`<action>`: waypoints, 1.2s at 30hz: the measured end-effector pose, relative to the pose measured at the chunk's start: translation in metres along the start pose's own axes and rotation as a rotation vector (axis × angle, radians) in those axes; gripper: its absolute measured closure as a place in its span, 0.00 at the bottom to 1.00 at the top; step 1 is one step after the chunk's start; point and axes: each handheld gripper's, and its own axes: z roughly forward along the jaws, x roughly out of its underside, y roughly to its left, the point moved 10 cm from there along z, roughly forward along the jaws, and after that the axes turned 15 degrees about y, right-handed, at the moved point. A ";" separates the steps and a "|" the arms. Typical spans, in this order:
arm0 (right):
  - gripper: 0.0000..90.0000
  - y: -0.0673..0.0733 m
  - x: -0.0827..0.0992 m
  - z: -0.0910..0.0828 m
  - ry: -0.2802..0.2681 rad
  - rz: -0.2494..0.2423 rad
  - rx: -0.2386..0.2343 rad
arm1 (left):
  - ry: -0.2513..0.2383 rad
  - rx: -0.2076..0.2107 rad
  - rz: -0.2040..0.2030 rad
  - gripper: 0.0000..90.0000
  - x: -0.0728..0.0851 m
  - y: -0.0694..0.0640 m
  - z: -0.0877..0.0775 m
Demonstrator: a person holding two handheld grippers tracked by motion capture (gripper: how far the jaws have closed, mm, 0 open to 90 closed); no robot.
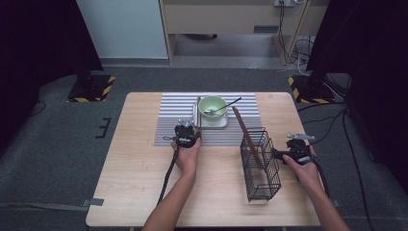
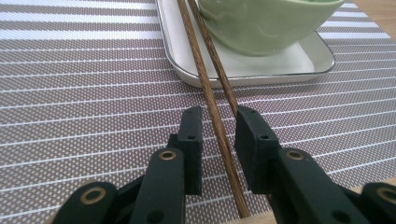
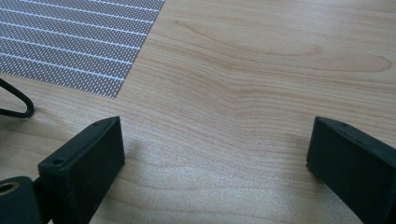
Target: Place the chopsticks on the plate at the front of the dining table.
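The left gripper sits just left of the frame's centre in the high view, at the lower edge of the grey-and-white striped woven placemat. In the left gripper view its 2 black fingers stand narrow, with 2 slender dark brown wooden chopsticks running between them. A thin gap shows between the left pad and the nearer stick; on the right side the stick runs close along the pad, and whether it touches cannot be told. The chopsticks lie on the placemat, crossing close together just ahead of the fingers, and their far ends rest over the rim of the white rectangular tray in the upper middle of that view. On the tray stands a pale green round ceramic bowl. In the high view the bowl holds a metal spoon, its handle pointing to the upper right.

The right gripper is at the right of the high view, low over the light wooden worktop, just beside a black wire cutlery basket. A long brown wooden stick leans out of that basket toward the upper left. In the right gripper view the fingers stand wide apart with bare worktop between them, and a corner of the placemat is at the upper left.
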 end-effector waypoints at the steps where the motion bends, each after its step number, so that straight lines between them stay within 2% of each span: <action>1: 0.05 0.000 0.000 0.000 0.000 0.000 0.001 | -0.008 -0.001 0.001 0.79 -0.001 0.000 -0.003; 5: 0.05 0.000 0.000 0.000 0.001 -0.002 0.003 | -0.019 -0.005 0.000 0.76 -0.001 0.002 -0.009; 8: 0.05 0.000 0.000 0.000 0.001 -0.002 0.004 | -0.020 -0.015 0.001 0.71 0.000 0.003 -0.011; 18: 0.04 0.000 0.000 0.000 0.001 0.000 0.004 | -0.024 -0.025 0.039 0.55 0.001 -0.005 -0.008; 28: 0.04 0.000 0.000 0.000 0.002 0.000 0.003 | -0.017 -0.027 0.069 0.51 0.003 -0.012 0.000; 36: 0.04 0.000 0.000 0.000 0.002 -0.002 0.001 | -0.004 -0.022 0.078 0.54 0.005 -0.014 0.008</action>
